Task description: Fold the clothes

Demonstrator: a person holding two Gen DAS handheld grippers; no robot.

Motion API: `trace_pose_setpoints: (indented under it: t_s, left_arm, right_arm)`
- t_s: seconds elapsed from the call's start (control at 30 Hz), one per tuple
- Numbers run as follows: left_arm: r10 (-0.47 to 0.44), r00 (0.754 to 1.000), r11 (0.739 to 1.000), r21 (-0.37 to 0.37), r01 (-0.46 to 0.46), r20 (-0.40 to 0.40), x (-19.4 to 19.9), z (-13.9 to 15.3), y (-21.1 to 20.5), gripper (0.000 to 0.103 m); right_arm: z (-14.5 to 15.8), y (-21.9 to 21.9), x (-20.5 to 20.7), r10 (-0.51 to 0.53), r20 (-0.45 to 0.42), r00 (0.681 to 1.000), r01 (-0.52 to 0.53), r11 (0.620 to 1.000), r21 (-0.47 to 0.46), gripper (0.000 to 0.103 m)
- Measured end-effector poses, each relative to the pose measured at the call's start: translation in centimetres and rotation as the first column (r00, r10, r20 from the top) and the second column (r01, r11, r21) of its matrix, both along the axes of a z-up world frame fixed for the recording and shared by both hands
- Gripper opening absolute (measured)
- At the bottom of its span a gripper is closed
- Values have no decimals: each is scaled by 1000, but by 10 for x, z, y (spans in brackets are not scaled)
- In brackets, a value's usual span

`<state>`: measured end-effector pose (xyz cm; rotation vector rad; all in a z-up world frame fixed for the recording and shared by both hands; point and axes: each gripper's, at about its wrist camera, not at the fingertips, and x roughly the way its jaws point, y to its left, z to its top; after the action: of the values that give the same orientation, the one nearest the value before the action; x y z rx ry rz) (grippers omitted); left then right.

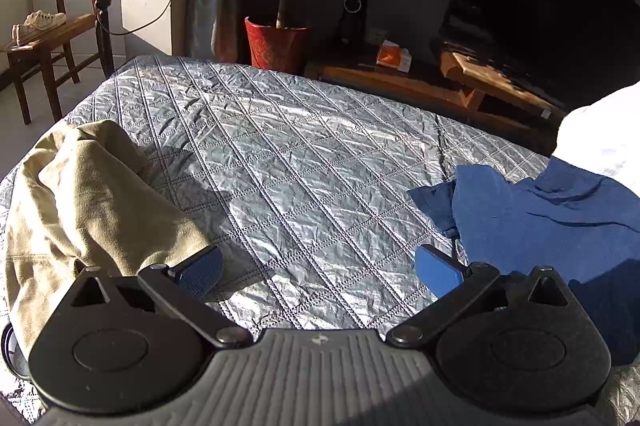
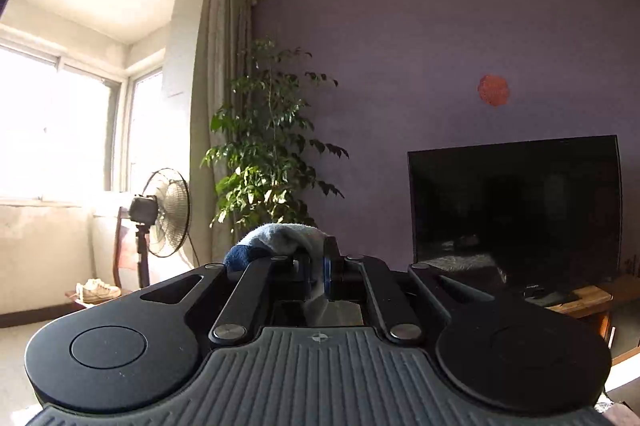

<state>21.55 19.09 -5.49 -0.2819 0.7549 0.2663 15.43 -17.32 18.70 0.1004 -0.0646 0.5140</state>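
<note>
Right gripper [image 2: 316, 266] fingers are pinching the blue garment [image 1: 552, 226] lying at the bed's [image 1: 304, 153] right edge, while left gripper [image 1: 320, 270], fingers wide and empty, is hovering just beside it.

We count three garments on the quilted surface [image 1: 288, 153]: one tan garment [image 1: 92, 193] at its left edge, one blue garment [image 1: 552, 218] at its right edge, and one white cloth [image 1: 604, 129] at the far right corner. We see two claws: the left claw [image 1: 320, 268] and the right claw [image 2: 316, 272], which pinches one fold of blue-grey fabric [image 2: 280, 238]. Beyond, we count one standing fan [image 2: 166, 211], one potted tree [image 2: 264, 153], one television [image 2: 516, 214], one wooden chair [image 1: 44, 49] and one pair of white sneakers [image 1: 38, 23].
</note>
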Motion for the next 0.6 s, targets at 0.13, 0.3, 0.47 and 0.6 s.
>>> trace_pose_setpoints:
  t_s: [0.13, 0.3, 0.47, 0.6]
  left_arm:
    - [-13, 1000, 1000, 10, 13, 0, 0, 0, -5, 102]
    - [-22, 1000, 999, 26, 22, -9, 0, -2, -10, 102]
    - [35, 999, 998, 51, -34, -27, 1, -4, -4, 102]
    - [140, 989, 990, 24, -139, -41, 0, -5, 15, 102]
  right_arm:
    - [12, 1, -25, 16, 89, 996, -18, 1000, 19, 7]
    - [2, 11, -15, 46, 82, 996, -48, 999, 22, 8]
    - [-38, 38, 37, -8, -1, 1000, 8, 999, -39, 8]
    - [-79, 83, 79, 27, -50, 998, -38, 974, -224, 13]
